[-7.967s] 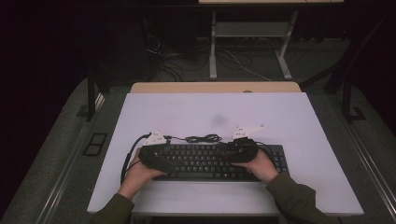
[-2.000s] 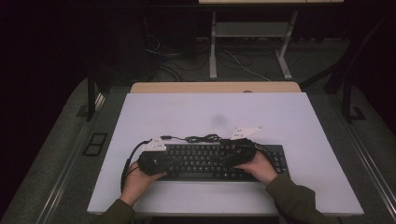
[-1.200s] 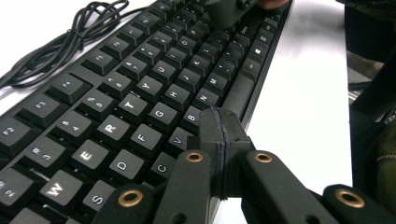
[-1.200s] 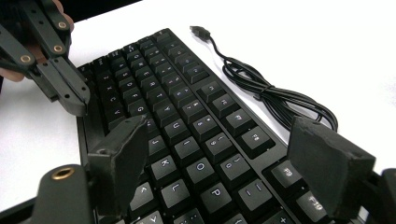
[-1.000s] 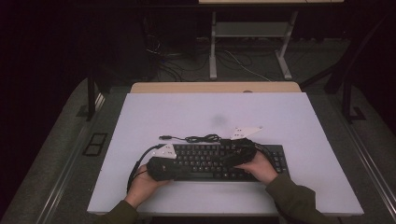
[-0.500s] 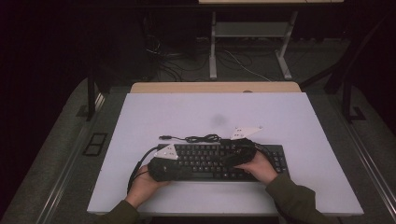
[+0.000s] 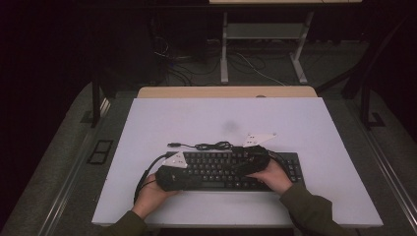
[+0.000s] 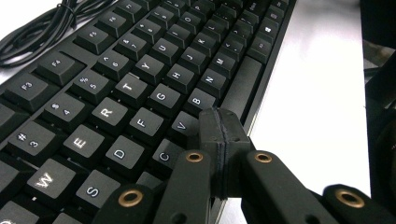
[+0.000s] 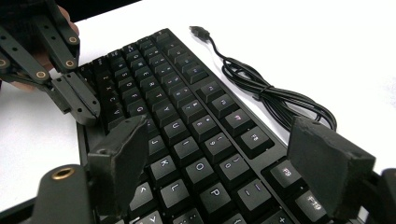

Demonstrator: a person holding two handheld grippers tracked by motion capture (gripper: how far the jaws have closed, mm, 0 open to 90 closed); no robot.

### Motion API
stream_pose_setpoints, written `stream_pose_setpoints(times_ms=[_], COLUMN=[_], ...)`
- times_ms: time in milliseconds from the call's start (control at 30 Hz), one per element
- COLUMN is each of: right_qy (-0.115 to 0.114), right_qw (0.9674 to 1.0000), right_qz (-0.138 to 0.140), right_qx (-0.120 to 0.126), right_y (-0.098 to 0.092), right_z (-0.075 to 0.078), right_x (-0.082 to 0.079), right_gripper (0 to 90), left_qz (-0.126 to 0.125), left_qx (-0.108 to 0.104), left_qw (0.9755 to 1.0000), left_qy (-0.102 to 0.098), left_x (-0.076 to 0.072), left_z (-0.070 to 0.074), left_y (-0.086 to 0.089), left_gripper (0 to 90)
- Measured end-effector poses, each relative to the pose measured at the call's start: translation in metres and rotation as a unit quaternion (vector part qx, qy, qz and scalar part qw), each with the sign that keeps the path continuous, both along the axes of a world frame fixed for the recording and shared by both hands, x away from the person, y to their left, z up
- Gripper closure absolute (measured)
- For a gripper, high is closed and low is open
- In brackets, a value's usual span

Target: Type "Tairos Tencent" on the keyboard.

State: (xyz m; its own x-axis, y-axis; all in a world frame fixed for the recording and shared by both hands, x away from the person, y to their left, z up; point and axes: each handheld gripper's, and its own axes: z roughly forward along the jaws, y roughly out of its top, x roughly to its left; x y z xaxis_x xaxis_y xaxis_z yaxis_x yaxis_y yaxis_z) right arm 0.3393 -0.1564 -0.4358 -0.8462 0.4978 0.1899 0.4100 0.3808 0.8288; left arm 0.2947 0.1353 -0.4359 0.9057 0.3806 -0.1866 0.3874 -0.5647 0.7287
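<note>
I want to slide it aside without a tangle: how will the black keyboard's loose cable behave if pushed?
The thin black cable looks floppy: it lies in slack loops bundled mid-length, so it would probably bunch up, not slide. Its free plug end likely trails behind the flat black keyboard, which looks rigid and should slide on the smooth white table.

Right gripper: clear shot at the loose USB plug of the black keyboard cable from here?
Probably yes. The right gripper hangs open over the black keyboard, and the USB plug lies on bare white table beyond the keyboard's far edge. Nothing stands between; the shut left gripper sits off to the side.
</note>
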Motion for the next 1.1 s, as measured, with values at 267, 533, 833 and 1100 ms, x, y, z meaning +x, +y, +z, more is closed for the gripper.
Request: stream_pose_setpoints(times_ms=[267, 533, 833, 1100], right_qy=[0.000, 0.001, 0.001, 0.004], right_qw=[1.0000, 1.0000, 1.0000, 1.0000], right_qz=[0.001, 0.000, 0.001, 0.001], right_qx=[0.000, 0.000, -0.001, -0.001], right_y=[0.0002, 0.0003, 0.0011, 0.0001], right_z=[-0.0002, -0.0006, -0.0012, -0.0004], right_x=[0.0000, -0.0001, -0.0006, -0.0009], right_gripper=[20.4, 20.4, 20.4, 20.4], left_qz=[0.001, 0.012, 0.038, 0.066], left_qx=[-0.014, -0.023, -0.029, -0.036], left_qw=[0.9999, 0.9995, 0.9985, 0.9966], left_qy=[-0.007, -0.015, -0.025, -0.033], left_x=[-0.0008, -0.0010, 0.0006, 0.0047], left_z=[0.0045, 0.0075, 0.0092, 0.0098], left_y=[0.0010, 0.0017, 0.0029, 0.0079], left_gripper=[89.3, 85.9, 66.3, 47.3])
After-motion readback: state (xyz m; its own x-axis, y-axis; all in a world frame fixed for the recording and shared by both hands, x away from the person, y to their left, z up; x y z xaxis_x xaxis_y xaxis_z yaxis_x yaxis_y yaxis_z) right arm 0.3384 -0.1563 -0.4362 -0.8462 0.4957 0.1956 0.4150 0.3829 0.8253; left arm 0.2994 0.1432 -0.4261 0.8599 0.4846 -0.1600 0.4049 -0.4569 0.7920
